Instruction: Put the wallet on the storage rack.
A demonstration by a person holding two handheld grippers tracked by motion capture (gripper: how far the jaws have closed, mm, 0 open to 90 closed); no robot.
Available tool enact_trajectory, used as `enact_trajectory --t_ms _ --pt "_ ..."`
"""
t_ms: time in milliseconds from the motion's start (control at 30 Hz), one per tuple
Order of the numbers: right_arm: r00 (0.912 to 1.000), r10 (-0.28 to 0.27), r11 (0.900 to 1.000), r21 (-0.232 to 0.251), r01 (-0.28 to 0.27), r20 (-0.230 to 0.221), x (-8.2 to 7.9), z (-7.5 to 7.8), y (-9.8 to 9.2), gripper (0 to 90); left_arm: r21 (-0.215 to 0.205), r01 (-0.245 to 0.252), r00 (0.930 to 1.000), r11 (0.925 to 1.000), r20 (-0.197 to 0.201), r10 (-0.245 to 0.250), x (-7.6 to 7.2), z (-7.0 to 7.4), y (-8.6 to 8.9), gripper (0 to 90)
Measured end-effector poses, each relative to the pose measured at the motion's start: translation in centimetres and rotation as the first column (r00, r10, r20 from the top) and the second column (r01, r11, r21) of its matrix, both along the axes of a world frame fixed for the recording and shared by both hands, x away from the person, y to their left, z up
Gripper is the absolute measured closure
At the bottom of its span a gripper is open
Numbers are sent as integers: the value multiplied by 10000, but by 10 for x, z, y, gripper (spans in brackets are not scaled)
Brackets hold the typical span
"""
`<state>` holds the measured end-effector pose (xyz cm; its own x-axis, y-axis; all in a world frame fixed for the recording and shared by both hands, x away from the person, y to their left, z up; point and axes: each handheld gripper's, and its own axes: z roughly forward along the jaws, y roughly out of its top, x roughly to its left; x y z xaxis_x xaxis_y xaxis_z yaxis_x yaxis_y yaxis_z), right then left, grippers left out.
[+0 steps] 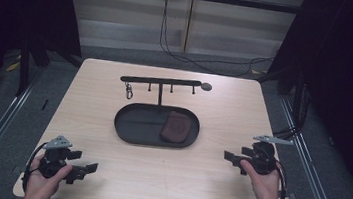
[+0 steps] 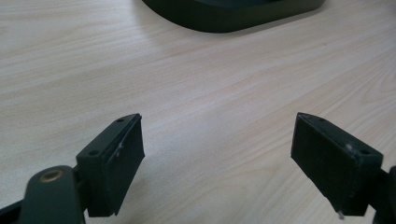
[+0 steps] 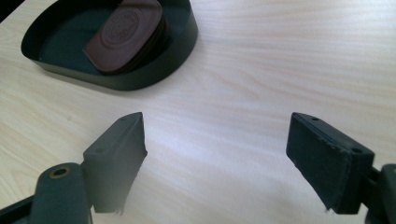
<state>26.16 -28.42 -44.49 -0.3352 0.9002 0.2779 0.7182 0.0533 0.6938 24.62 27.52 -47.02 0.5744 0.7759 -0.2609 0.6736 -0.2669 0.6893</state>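
1. high view: the left gripper (image 1: 81, 168) and the right gripper (image 1: 234, 160) rest low on the worktop (image 1: 213, 109), both well apart from the brown pouch (image 1: 176, 127). the pouch lies at the right end of the black tray (image 1: 125, 130), under the hook rack (image 1: 161, 82).
2. left gripper view: the jaws are spread wide and hold nothing. the tray wall (image 2: 219, 21) is far ahead.
3. right gripper view: the jaws are spread wide too. the pouch (image 3: 126, 32) leans on the tray wall. i think the right one should go first, slow, and come in over the wall to pinch the pouch's edge.

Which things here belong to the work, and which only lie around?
Belong to the work:
- brown pouch in the black tray
- rack with hooks
- left gripper and right gripper, both open

Lying around:
- cable on the floor behind the table
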Motion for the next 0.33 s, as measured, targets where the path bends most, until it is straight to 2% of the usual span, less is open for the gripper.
enact_trajectory --t_ms 100,233,333 --pt "9997 -166 9996 -230 162 -200 -11 -8 -4 177 16 17 10000 10000 9 -17 0 0 0 172" --pt "9994 -226 9959 -883 201 -266 -19 -16 -11 165 61 21 10000 10000 -54 -20 0 -1 -2 172" --pt "9978 -374 9960 -826 328 -551 -20 -26 -17 166 104 70 10000 9999 -64 -69 1 -1 -2 172"
